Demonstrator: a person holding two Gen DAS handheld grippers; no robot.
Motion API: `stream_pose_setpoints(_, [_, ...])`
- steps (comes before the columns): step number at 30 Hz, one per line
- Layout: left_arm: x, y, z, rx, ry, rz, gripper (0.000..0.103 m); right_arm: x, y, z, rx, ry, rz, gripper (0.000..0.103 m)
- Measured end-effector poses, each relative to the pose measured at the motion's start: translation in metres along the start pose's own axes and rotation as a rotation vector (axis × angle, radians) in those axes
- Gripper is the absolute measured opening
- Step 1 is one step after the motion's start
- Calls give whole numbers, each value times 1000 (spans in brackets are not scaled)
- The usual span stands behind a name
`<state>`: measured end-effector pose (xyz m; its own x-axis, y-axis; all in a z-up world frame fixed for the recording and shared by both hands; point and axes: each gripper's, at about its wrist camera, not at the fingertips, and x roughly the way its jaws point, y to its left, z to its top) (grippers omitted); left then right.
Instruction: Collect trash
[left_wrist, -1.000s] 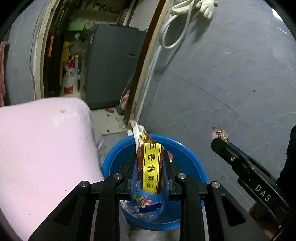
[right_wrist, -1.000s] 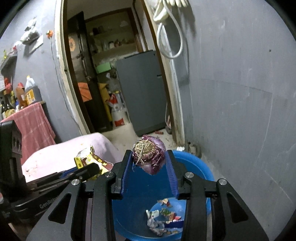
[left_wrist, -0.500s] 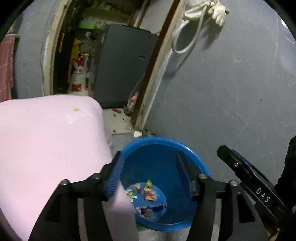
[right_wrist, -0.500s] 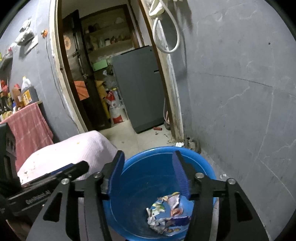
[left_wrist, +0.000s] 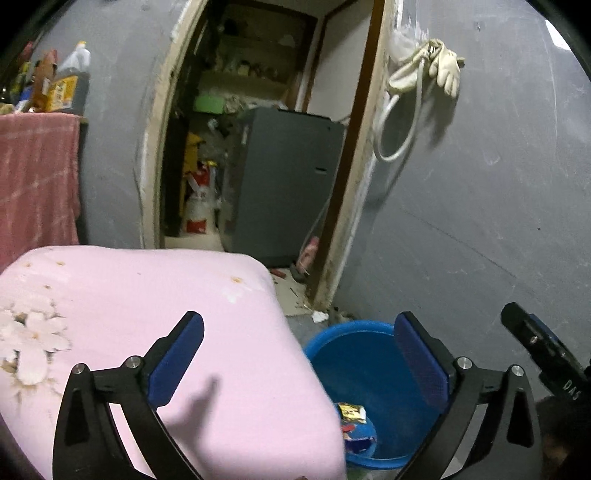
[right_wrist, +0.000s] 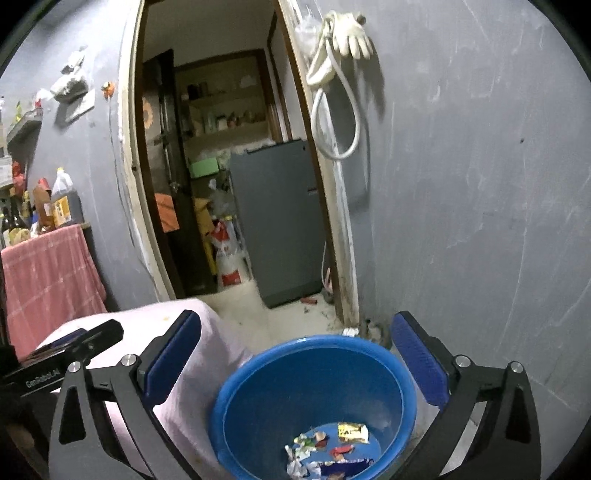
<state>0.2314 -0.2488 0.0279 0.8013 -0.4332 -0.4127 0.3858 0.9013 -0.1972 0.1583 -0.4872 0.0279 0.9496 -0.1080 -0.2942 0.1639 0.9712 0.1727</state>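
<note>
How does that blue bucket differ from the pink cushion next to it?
The blue bucket is a hard, round, open container with scraps of trash at its bottom; the pink cushion is soft, padded and holds nothing. The bucket is plain blue; the cushion bears white flower prints. The bucket's rim sits lower than the cushion's top.

Left wrist view faces the doorway (left_wrist: 258, 147) over a pink cushion (left_wrist: 147, 314); right wrist view overlooks the shared blue bucket (right_wrist: 258, 373) close below

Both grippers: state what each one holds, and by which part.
Nothing is held. The left gripper and right gripper are both open and empty, above the blue bucket with scraps inside.
</note>
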Motion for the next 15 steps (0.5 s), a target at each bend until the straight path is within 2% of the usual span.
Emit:
stream_pose_setpoints(8, [-34, 8, -3, 20, -59, 29, 101, -29, 16, -3, -30, -63, 21, 103])
stream_pose_setpoints(15, [-72, 6, -22, 51, -115, 46, 101, -65, 23, -16, -27, -115, 45, 103])
